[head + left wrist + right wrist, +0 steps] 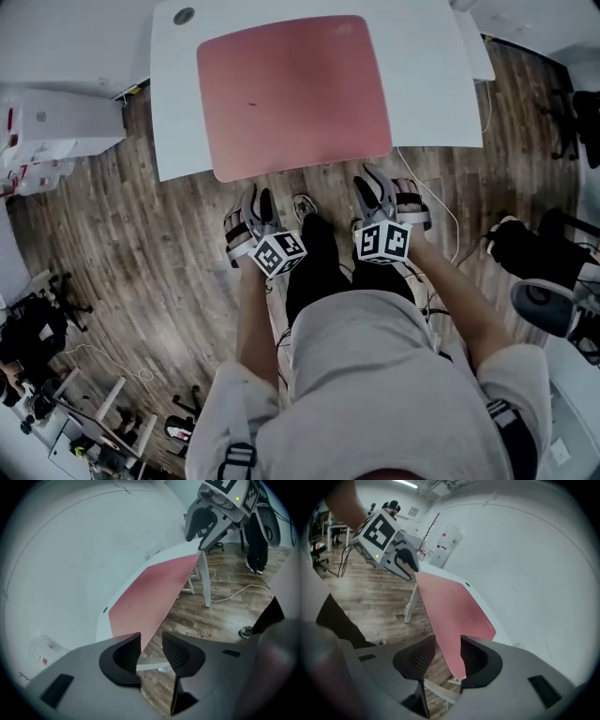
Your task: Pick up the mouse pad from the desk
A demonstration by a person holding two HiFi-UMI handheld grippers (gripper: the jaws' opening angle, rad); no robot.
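1. A pink pad [291, 94] lies flat on a white tabletop [173, 112] and covers most of it. Its near edge hangs a little over the tabletop's near edge.
2. The left gripper [259, 202] is held just before the pad's near left corner, over the wood floor [141, 244].
3. In the left gripper view its fingers [126, 656] stand apart. The pad's corner shows in the gap, and the fingers are not closed on it.
4. The right gripper [373, 183] is held near the pad's near right corner.
5. In the right gripper view its fingers [476, 660] are also apart. The pad's rounded corner reaches down into the gap, close beside one finger. I cannot tell if it touches that finger.
6. Both grippers are side by side, each pointing toward the tabletop.
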